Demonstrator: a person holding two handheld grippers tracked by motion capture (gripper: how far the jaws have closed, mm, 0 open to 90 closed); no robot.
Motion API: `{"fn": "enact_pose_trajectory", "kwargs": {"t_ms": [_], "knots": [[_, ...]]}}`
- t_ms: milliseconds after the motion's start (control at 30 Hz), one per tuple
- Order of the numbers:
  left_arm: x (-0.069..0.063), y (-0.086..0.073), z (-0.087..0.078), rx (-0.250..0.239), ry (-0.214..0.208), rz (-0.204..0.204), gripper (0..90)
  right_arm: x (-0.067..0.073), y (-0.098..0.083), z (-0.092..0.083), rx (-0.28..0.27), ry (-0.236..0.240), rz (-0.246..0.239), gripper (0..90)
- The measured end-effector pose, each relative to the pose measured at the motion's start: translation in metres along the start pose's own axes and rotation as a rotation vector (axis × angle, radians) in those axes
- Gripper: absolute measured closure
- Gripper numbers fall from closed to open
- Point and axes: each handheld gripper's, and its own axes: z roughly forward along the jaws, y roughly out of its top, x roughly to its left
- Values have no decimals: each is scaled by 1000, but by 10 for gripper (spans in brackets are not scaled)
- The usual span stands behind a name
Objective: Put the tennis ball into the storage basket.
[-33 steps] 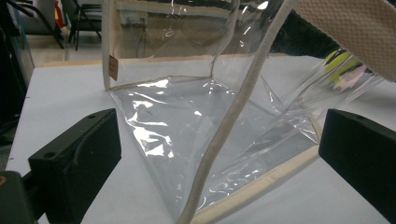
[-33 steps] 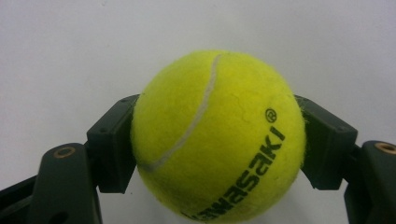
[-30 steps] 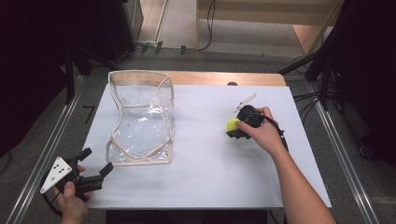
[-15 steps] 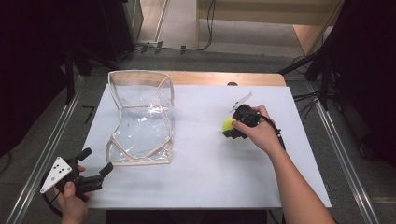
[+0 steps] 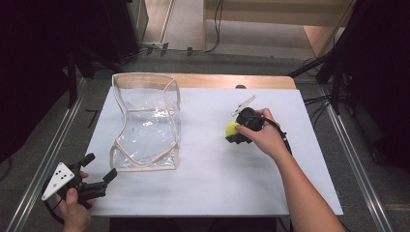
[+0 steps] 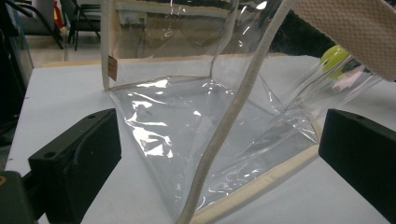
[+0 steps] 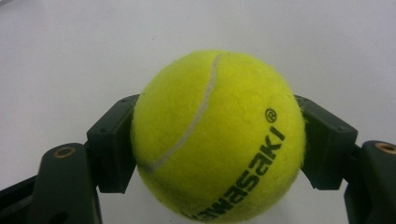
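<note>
The tennis ball [image 7: 218, 136] is clamped between the right gripper's [image 5: 235, 133] 2 jaws, right of the clear bag [image 5: 147, 121]; the carry is judged underway; the left gripper [image 5: 99, 173] is held apart near the bag; a lift over its rim is needed next

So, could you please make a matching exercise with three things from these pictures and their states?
Things:
1. yellow-green felt tennis ball
2. clear plastic bag with beige trim
3. left hand-held gripper

States:
A. jaws open, holding nothing
B. standing open on the white table
C. clamped between the jaws of the right hand-held gripper

Pairs: 1-C, 2-B, 3-A
</note>
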Motion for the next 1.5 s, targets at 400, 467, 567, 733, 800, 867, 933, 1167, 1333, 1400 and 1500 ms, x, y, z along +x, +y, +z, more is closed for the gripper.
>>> {"fn": "enact_pose_trajectory", "kwargs": {"t_ms": [400,467,567,733,800,867,933,1167,1333,1400,1500], "knots": [[0,0,0,1,0,1,0,7,9,0,-3,15,-26,229],[0,0,0,0,0,0,0,8,11,0,-2,17,-28,230],[0,0,0,1,0,0,0,9,13,1,0,17,-36,230],[0,0,0,1,-1,2,0,12,18,2,1,21,-46,229],[0,0,0,1,-1,2,0,14,20,3,3,23,-48,230],[0,0,0,1,-1,2,0,15,21,3,1,25,-53,230],[0,0,0,1,-1,2,0,16,23,4,1,27,-56,230],[0,0,0,1,-1,2,0,21,29,5,-5,34,-72,230],[0,0,0,1,-1,2,0,25,33,5,-3,40,-80,230],[0,0,0,1,-2,2,0,26,35,6,-5,42,-93,230],[0,0,0,1,-2,2,0,29,37,6,-4,50,-94,230]]}}
